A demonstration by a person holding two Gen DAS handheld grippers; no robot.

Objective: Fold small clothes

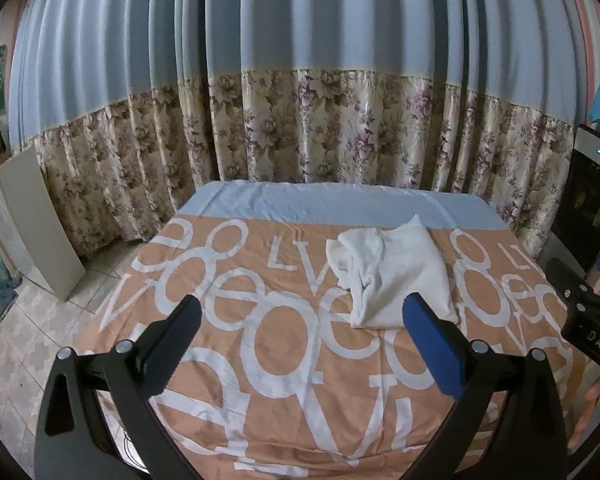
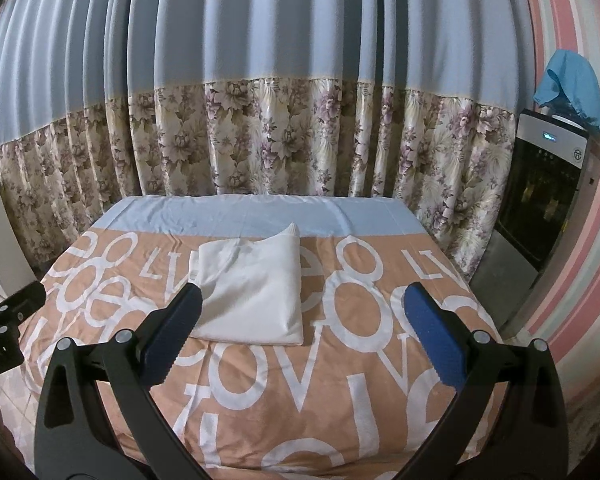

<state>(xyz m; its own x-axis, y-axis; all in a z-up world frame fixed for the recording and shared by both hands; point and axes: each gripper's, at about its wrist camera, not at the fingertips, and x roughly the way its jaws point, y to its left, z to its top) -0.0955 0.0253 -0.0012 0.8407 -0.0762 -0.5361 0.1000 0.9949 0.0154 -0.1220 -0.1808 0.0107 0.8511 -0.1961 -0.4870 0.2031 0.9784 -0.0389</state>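
A small white garment [image 1: 396, 276] lies folded on the orange cloth with white letters [image 1: 260, 352]; its left side is bunched. It also shows in the right wrist view [image 2: 256, 292] as a neat folded rectangle. My left gripper [image 1: 302, 316] is open and empty, held above the cloth, near side and left of the garment. My right gripper [image 2: 302, 308] is open and empty, above the garment's near right corner. The right gripper's body shows at the right edge of the left wrist view [image 1: 584, 312].
The cloth covers a table [image 2: 260, 212] with a light blue strip at the far edge. A blue and floral curtain [image 2: 260, 120] hangs behind. A water dispenser [image 2: 548, 184] with a blue cloth on top stands at the right. A beige panel [image 1: 36, 224] and tiled floor lie left.
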